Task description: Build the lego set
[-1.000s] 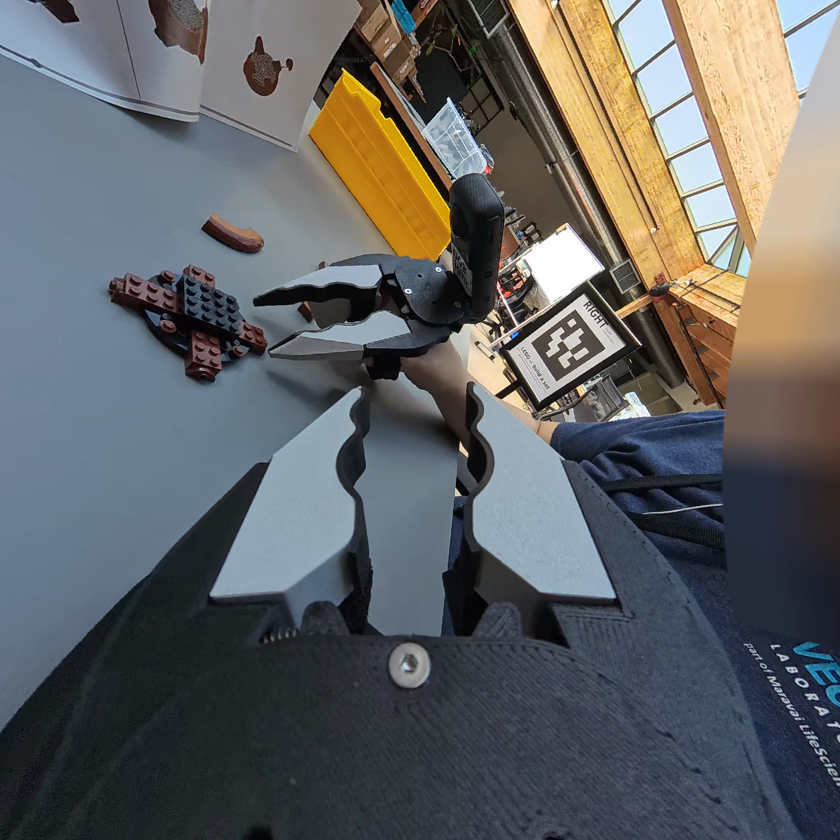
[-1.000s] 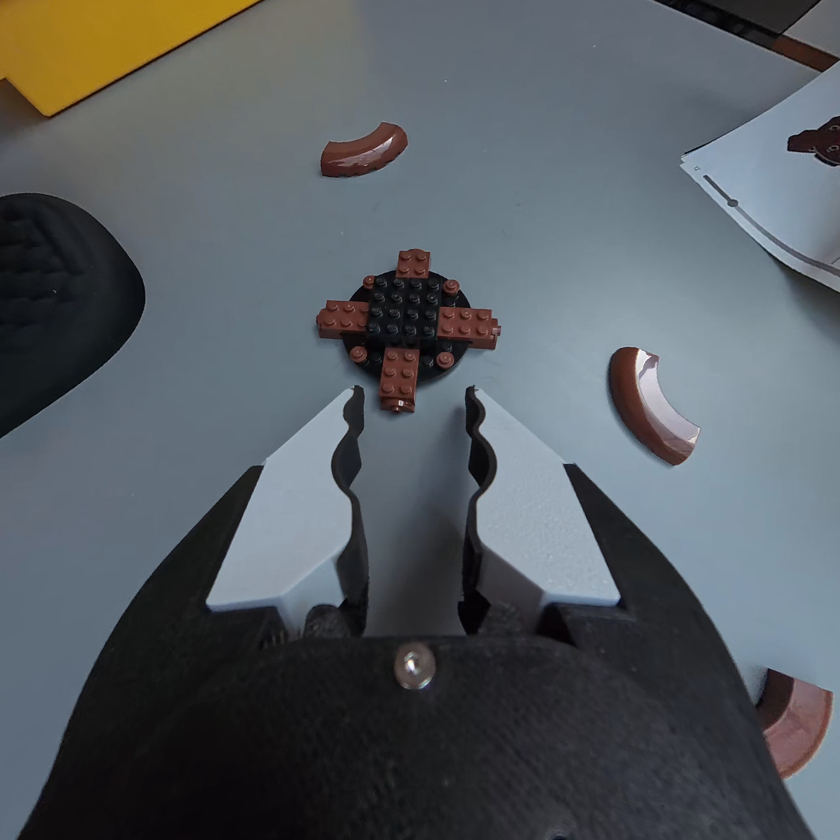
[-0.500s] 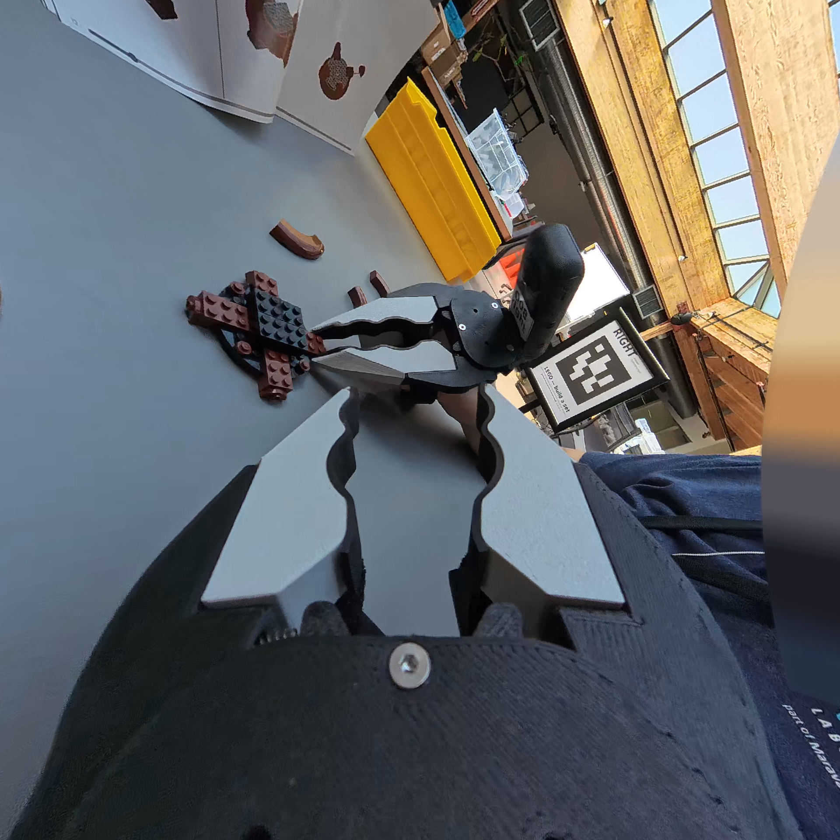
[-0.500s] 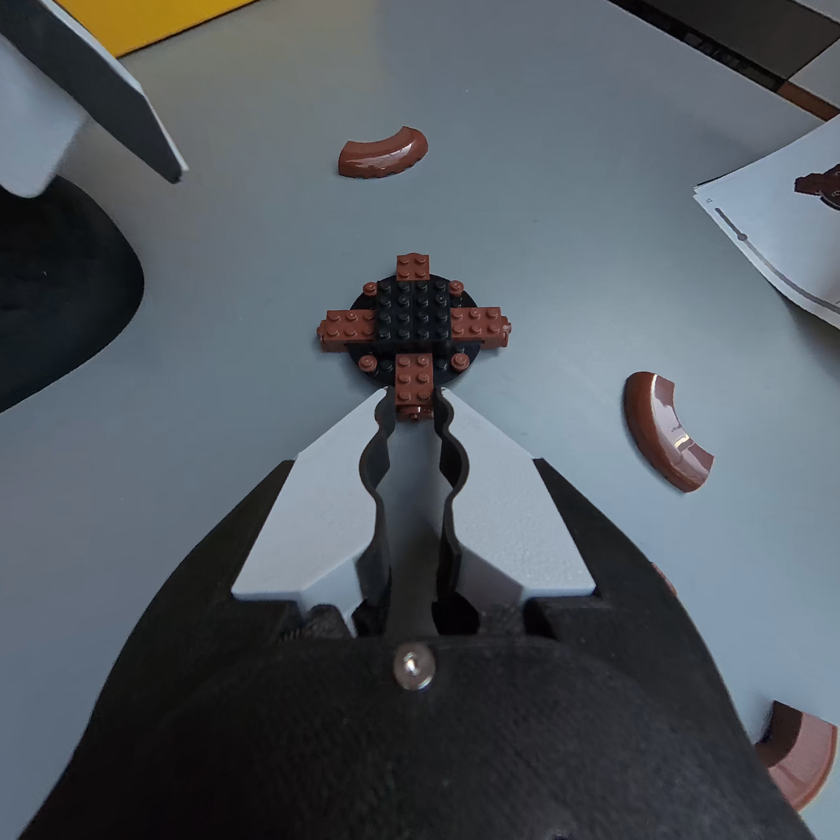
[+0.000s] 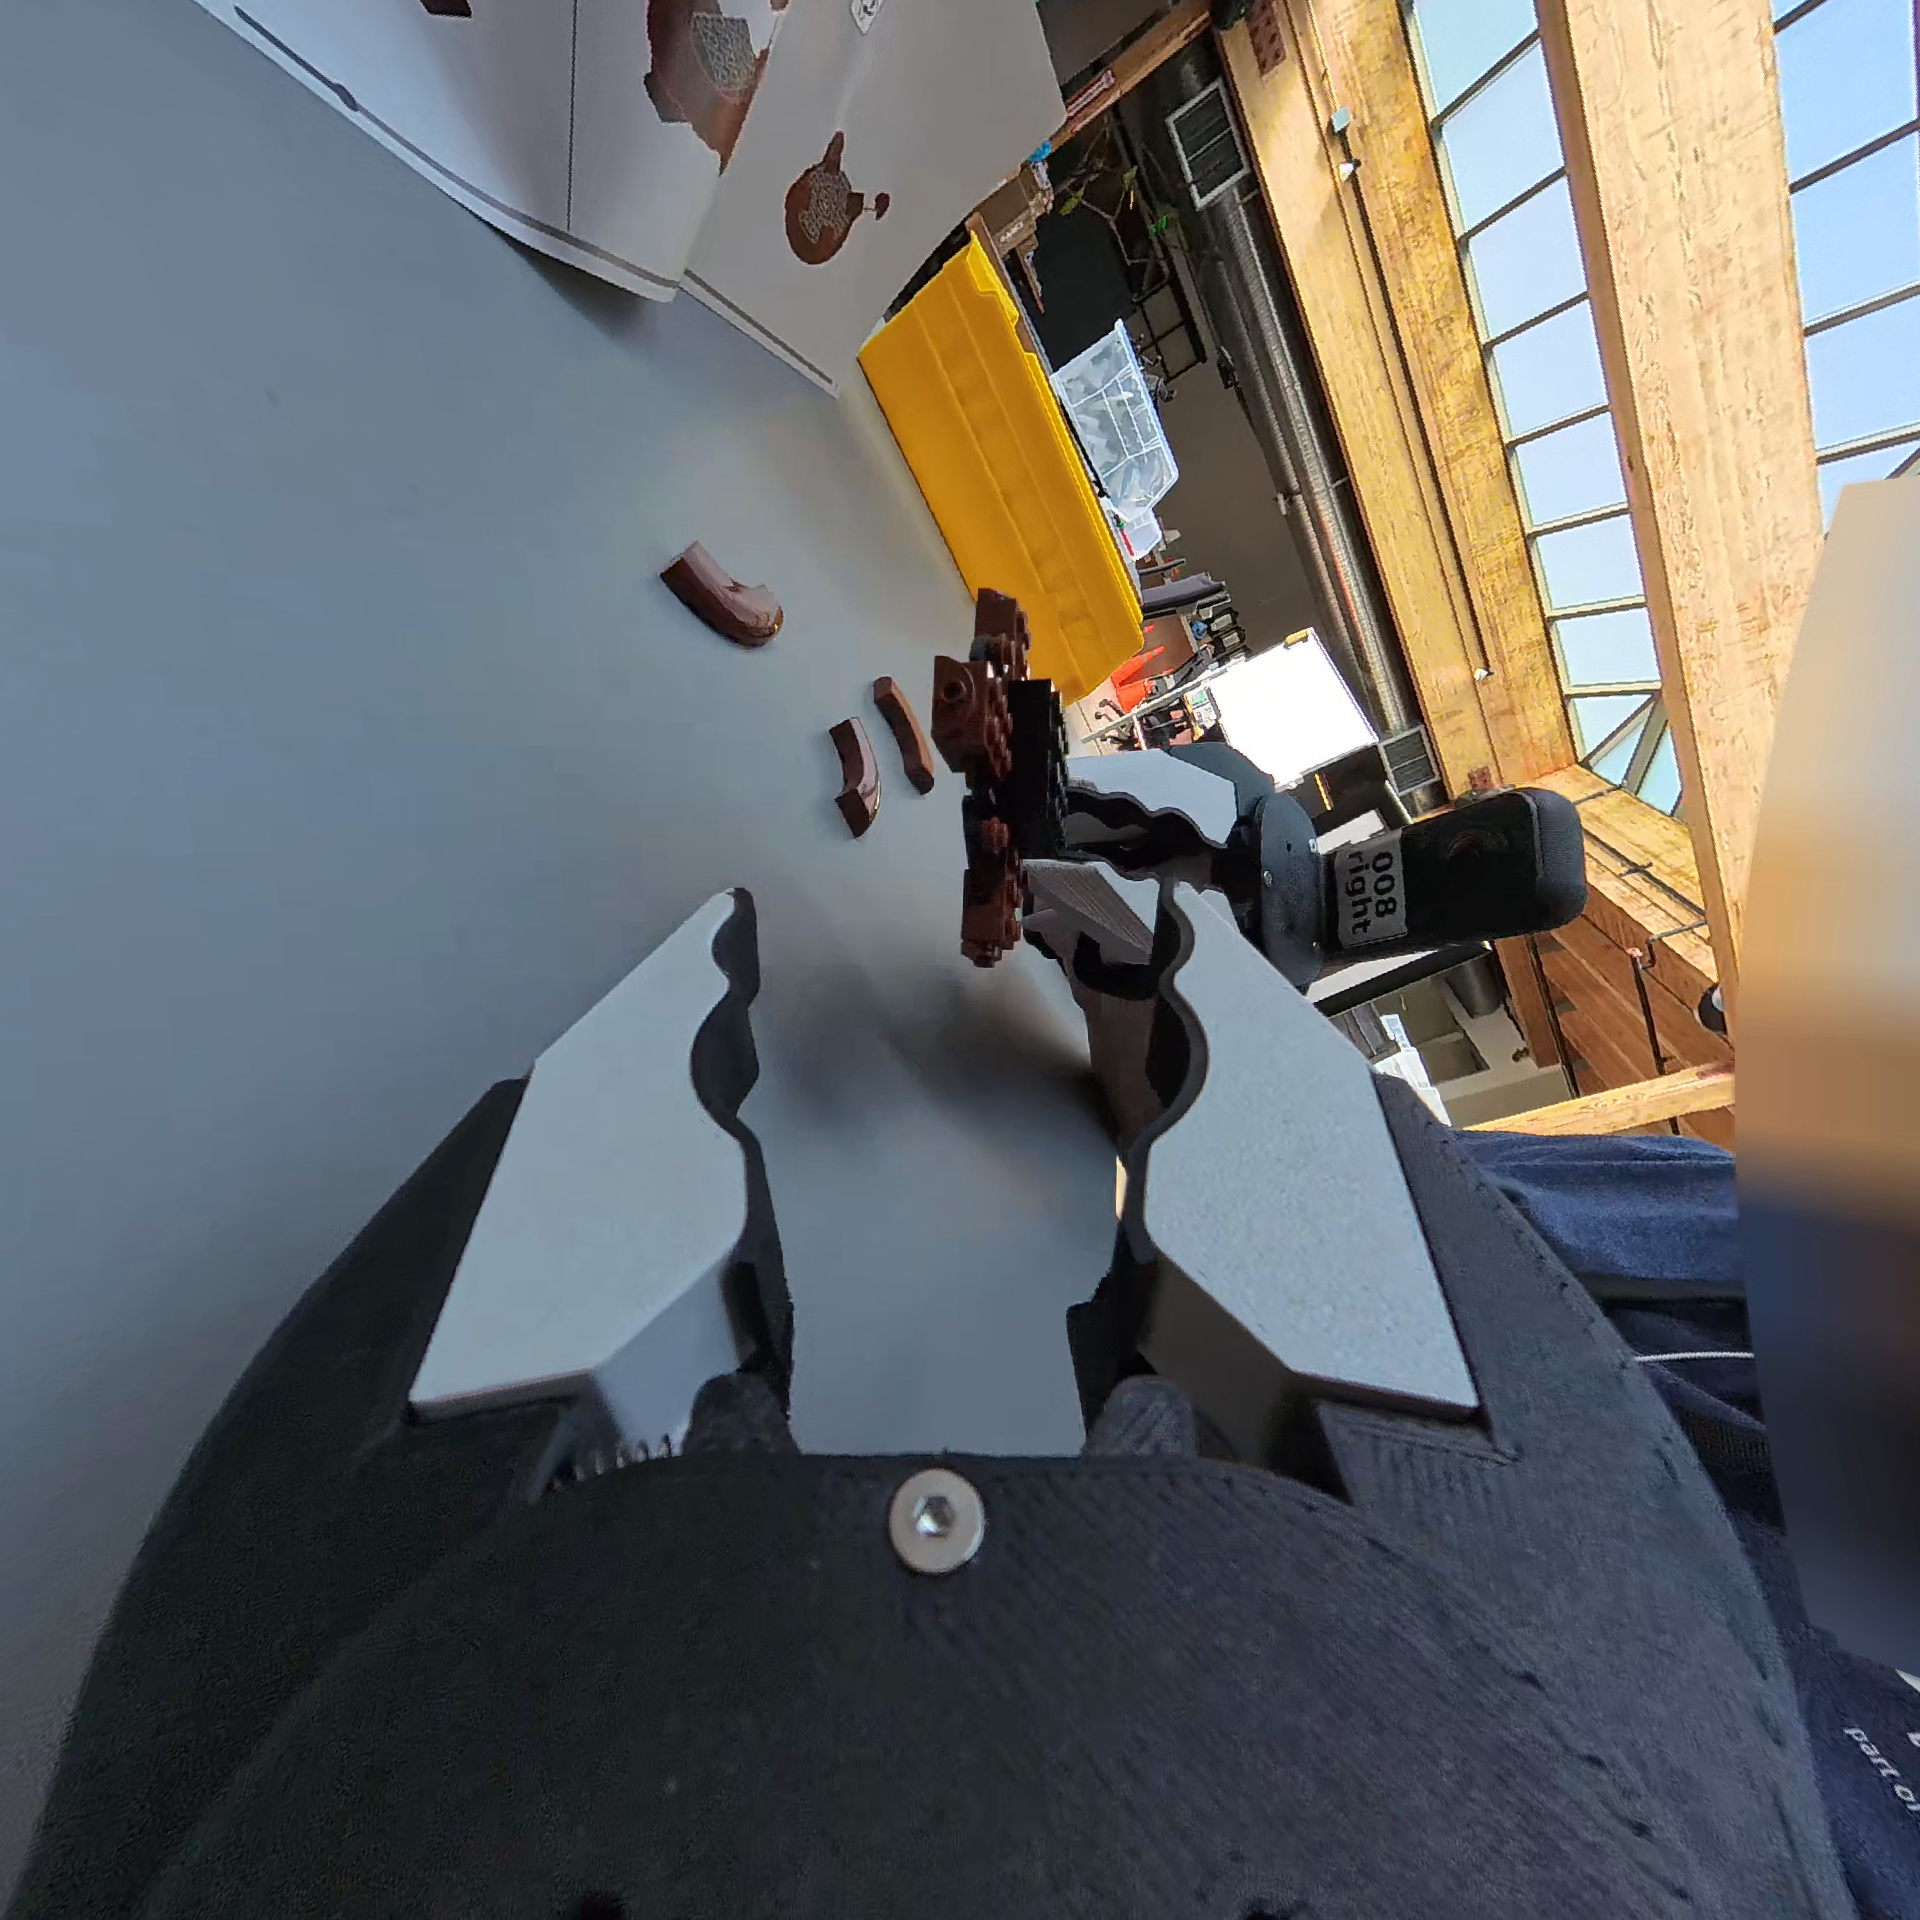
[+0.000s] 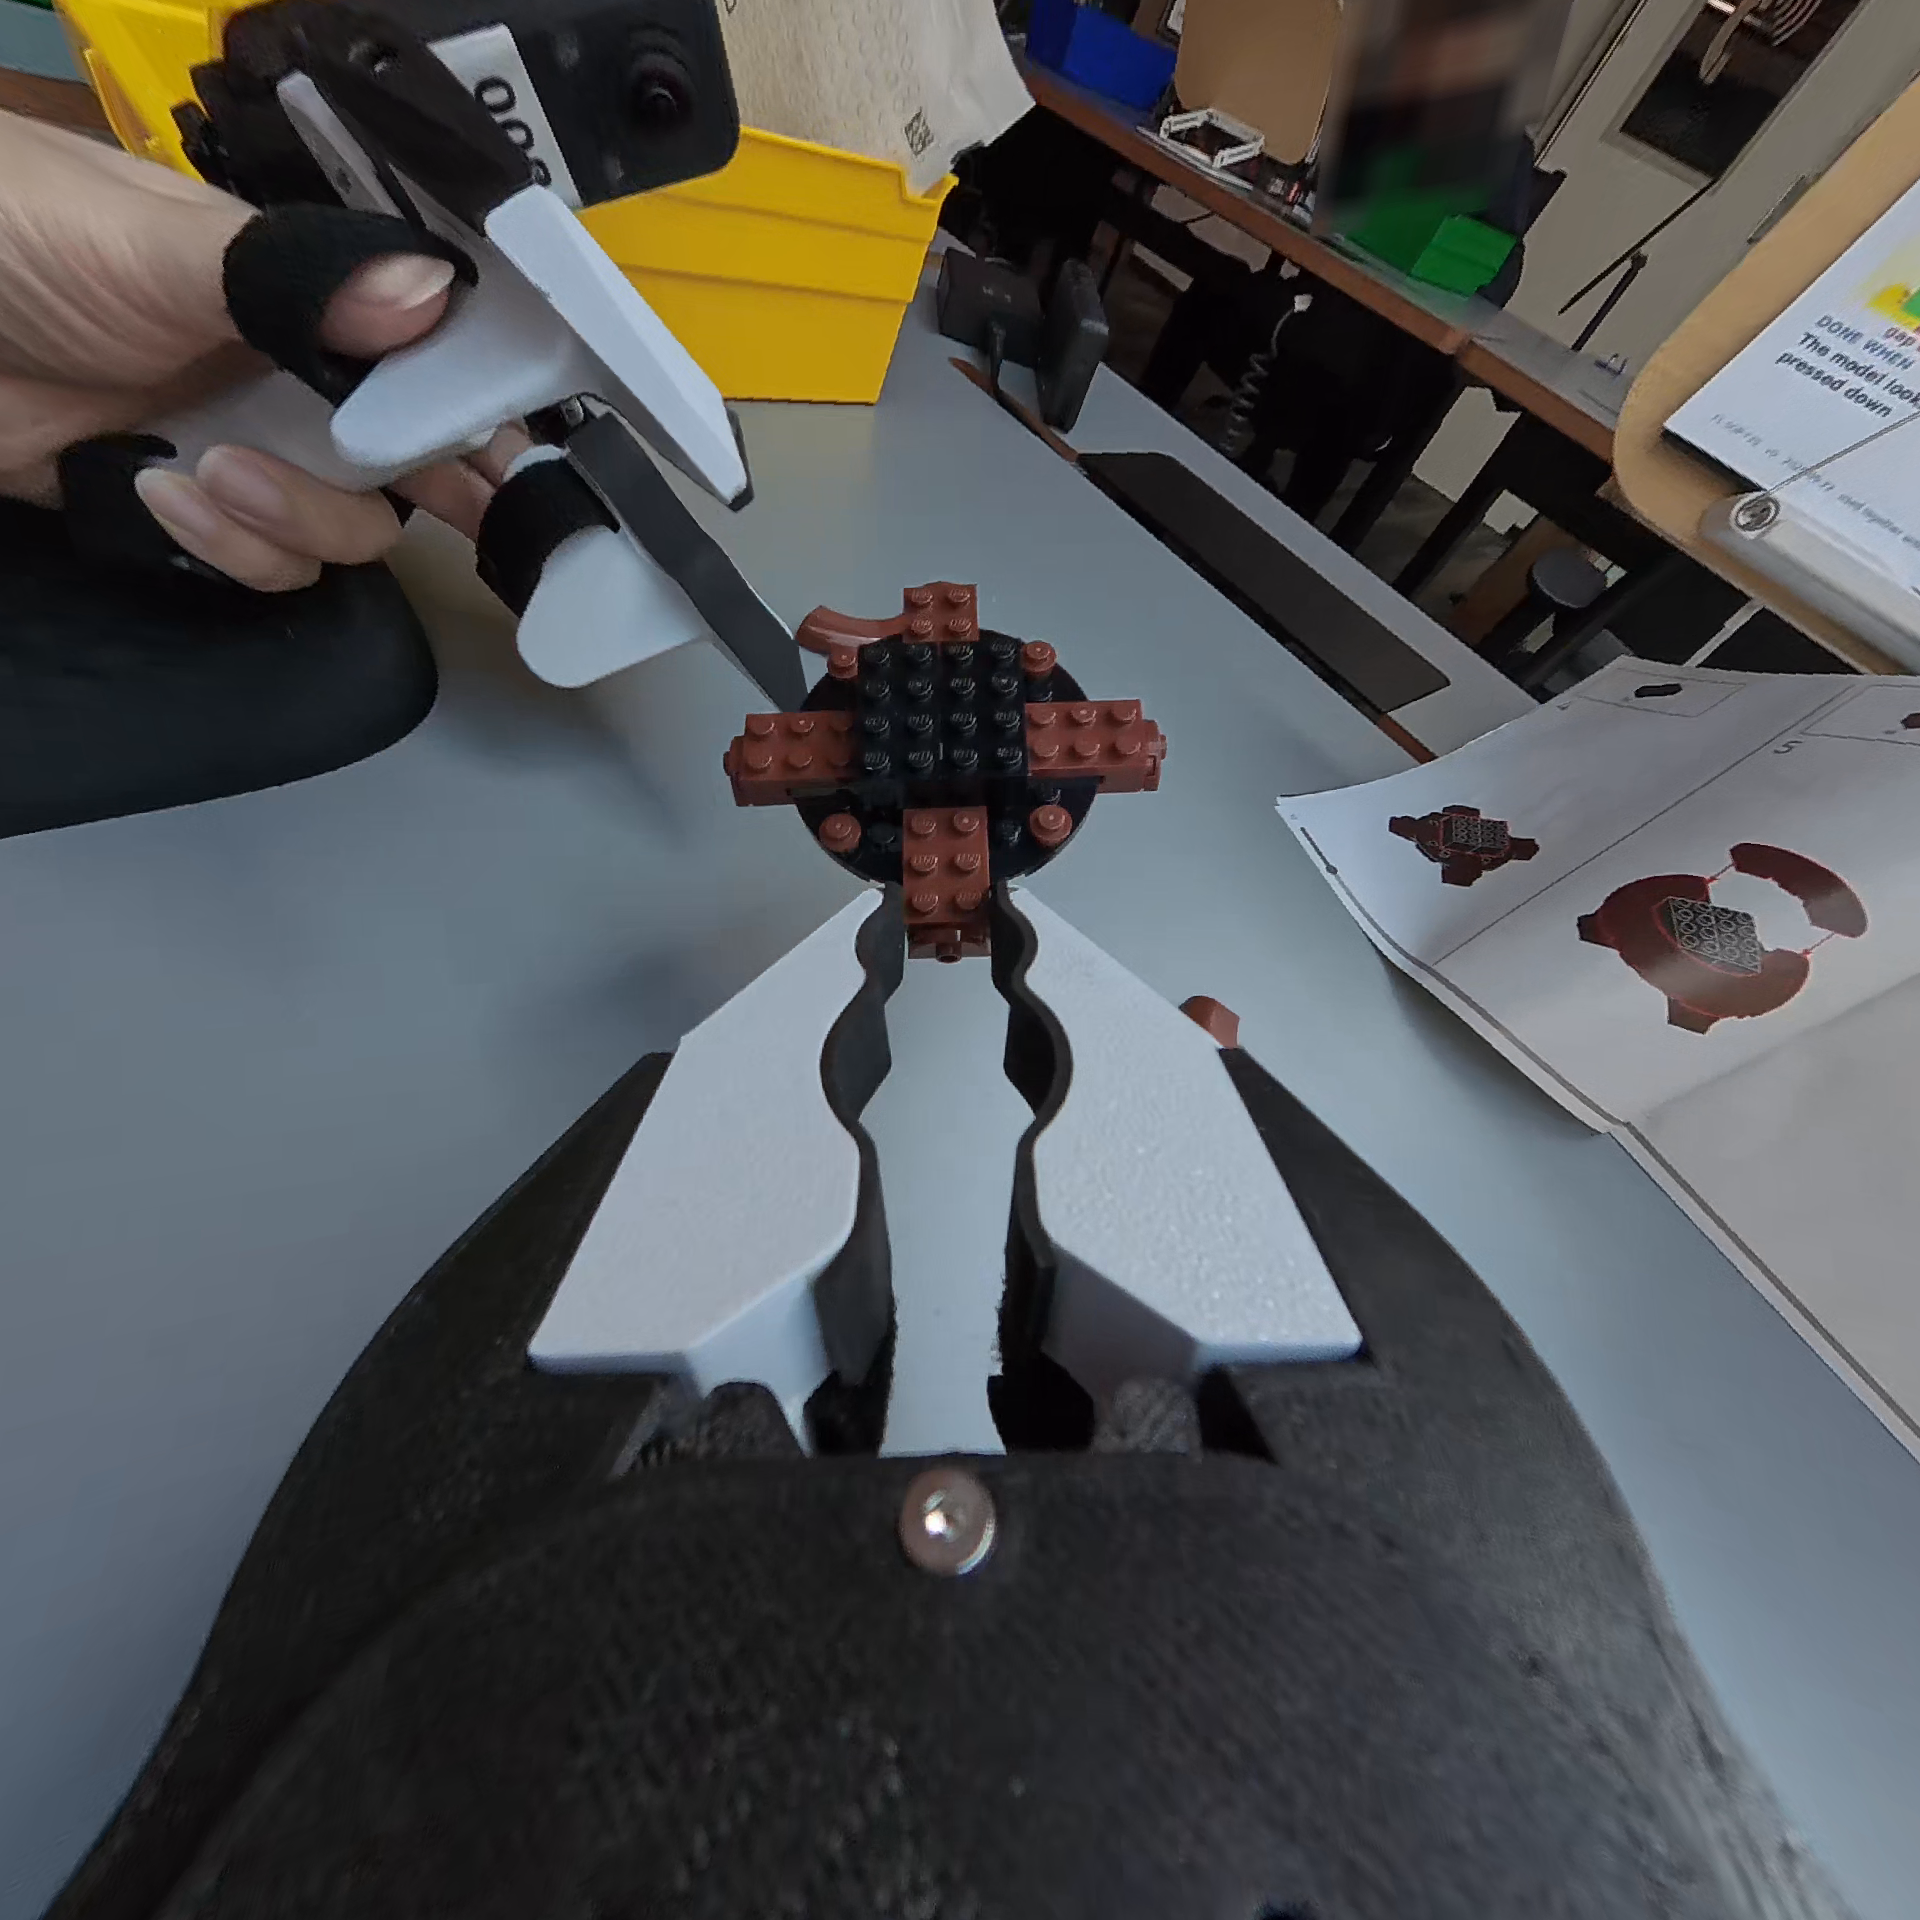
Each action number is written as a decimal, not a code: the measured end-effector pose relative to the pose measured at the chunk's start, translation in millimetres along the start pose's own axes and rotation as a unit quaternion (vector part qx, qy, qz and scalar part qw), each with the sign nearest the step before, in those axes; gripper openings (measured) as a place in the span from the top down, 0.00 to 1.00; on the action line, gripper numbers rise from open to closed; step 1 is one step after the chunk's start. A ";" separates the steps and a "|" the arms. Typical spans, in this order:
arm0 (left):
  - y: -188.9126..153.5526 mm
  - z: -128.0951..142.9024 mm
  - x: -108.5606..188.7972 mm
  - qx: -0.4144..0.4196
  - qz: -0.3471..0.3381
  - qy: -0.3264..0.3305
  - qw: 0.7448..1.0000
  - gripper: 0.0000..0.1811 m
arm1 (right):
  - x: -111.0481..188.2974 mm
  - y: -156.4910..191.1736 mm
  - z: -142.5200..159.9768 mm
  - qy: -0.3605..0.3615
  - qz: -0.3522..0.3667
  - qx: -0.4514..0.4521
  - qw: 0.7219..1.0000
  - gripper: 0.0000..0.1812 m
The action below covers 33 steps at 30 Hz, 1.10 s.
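Note:
The lego assembly (image 6: 945,738) is a round black plate with a black studded square and brown plates forming a cross. My right gripper (image 6: 945,920) is shut on its near brown plate and holds it up off the grey table (image 6: 312,987). In the left wrist view the assembly (image 5: 997,790) is seen edge-on, tilted upright, held by the right gripper (image 5: 1049,868). My left gripper (image 5: 956,904) is open and empty, just in front of the assembly. In the right wrist view the left gripper (image 6: 764,587) comes from the upper left, one tip near the assembly's left rim.
Curved brown pieces lie on the table (image 5: 722,608), (image 5: 857,774), (image 5: 904,732); one shows behind the assembly (image 6: 842,623) and one by my right finger (image 6: 1210,1013). The instruction booklet (image 6: 1662,935) lies to the right. A yellow bin (image 6: 769,281) stands at the far edge. Across from one pair of fingers to the other is roughly 8 centimetres.
My right gripper has closed on the assembly's near brown plate and lifted it off the table, tilting it up. The left gripper has moved in toward it and stays open.

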<state>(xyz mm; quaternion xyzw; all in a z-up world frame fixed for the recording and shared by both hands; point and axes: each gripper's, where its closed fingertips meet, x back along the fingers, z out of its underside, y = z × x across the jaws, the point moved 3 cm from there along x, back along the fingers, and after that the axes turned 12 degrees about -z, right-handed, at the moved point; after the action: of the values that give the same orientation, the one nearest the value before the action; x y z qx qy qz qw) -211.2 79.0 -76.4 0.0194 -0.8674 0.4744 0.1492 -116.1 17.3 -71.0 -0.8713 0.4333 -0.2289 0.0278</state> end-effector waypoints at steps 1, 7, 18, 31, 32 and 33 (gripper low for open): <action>-3.7 -1.1 -3.5 0.001 0.010 -0.002 1.000 0.59 | 2.9 -0.2 -2.4 -0.011 0.001 0.000 1.000 0.92; -38.9 -15.1 -20.2 -0.001 0.092 -0.018 0.996 0.59 | 12.2 -1.1 -10.5 -0.050 0.001 -0.001 0.999 0.92; -61.2 -18.0 -71.2 -0.046 0.124 0.065 0.989 0.87 | 27.7 -16.6 -9.8 -0.058 0.046 0.005 0.997 0.92; -61.4 -29.0 -98.4 -0.017 0.154 0.076 0.985 0.85 | 36.6 -38.4 0.5 -0.039 0.112 -0.031 0.992 0.92; -60.3 -28.0 -100.0 -0.015 0.156 0.076 0.985 0.86 | 36.5 -38.8 1.1 -0.038 0.113 -0.033 0.992 0.92; -58.8 -27.4 -101.2 -0.014 0.156 0.073 0.985 0.88 | 36.2 -39.1 1.7 -0.036 0.115 -0.033 0.992 0.92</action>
<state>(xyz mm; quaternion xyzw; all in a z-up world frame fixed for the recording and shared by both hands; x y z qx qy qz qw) -97.7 58.5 -42.6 -0.1525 -0.8533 0.4795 0.1365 -67.5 13.6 -49.4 -0.8239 0.5364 -0.1784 0.0407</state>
